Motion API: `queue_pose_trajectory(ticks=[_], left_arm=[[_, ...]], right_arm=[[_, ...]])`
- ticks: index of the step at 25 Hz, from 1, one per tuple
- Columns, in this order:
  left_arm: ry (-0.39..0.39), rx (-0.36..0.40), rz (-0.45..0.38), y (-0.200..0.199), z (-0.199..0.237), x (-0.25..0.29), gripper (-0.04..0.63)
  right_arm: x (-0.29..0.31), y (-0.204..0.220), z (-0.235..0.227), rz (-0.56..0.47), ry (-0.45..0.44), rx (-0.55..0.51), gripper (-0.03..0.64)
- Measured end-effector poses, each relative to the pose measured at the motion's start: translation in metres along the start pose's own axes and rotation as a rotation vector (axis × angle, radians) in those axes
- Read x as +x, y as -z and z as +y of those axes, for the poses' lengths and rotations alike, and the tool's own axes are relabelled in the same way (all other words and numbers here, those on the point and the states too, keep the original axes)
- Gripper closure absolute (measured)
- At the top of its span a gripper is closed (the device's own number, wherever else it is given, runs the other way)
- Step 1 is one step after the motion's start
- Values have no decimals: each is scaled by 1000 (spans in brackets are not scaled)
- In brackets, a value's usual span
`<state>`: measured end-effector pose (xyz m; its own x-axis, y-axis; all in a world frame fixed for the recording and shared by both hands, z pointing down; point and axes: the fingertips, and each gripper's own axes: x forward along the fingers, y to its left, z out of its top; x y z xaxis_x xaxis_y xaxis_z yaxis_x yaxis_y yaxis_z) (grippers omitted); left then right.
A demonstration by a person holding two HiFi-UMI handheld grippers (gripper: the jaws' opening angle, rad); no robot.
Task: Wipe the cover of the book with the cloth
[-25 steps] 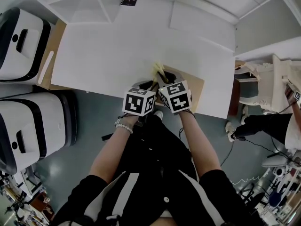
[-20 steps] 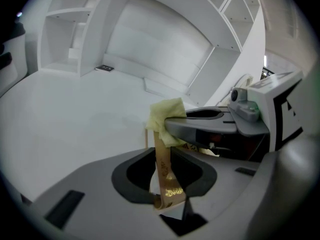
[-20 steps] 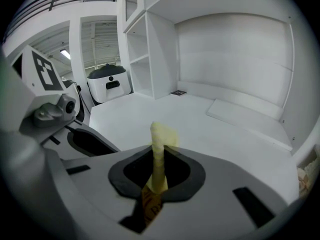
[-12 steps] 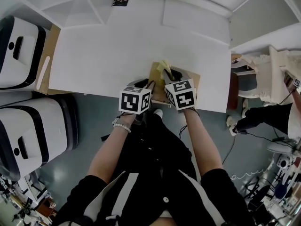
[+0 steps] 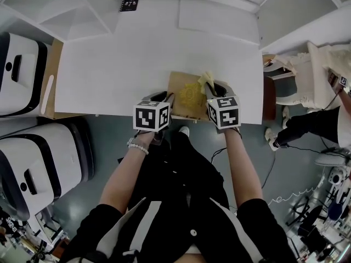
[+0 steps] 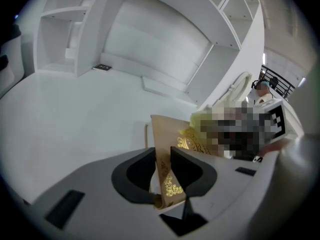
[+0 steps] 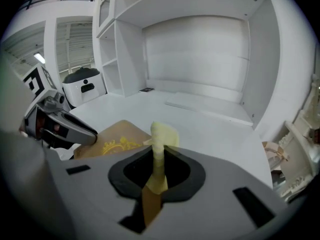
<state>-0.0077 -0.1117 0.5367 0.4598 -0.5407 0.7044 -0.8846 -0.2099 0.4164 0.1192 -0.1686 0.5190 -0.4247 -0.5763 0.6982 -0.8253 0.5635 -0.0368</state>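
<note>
A tan book (image 5: 186, 95) with a gold emblem on its cover lies at the near edge of the white table (image 5: 109, 70). My left gripper (image 5: 163, 98) is shut on the book's left edge; in the left gripper view the book (image 6: 172, 149) sits pinched between the dark jaws (image 6: 163, 171). My right gripper (image 5: 215, 87) is shut on a pale yellow cloth (image 5: 207, 79), which sticks up from the jaws over the book's right side. The right gripper view shows the cloth (image 7: 161, 144) clamped between the jaws (image 7: 157, 170), with the book (image 7: 117, 140) to the left.
White shelving (image 5: 82, 4) stands behind the table, with a small black card (image 5: 130, 3) at the back. White machines (image 5: 22, 53) stand at the left. A cluttered chair (image 5: 307, 75) and another person's sleeve (image 5: 312, 127) are at the right.
The right gripper with the cloth has moved rightward across the book, uncovering the gold emblem. The left gripper has kept its hold on the book's left edge.
</note>
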Motion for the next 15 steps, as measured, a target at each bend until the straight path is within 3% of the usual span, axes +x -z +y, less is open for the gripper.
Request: queue_pose_trajectory(ticks=[15], left_arm=[[-3,-1,2,0,-1,0,499]], right_arm=[[-36,34,-51,17,125,98,580]])
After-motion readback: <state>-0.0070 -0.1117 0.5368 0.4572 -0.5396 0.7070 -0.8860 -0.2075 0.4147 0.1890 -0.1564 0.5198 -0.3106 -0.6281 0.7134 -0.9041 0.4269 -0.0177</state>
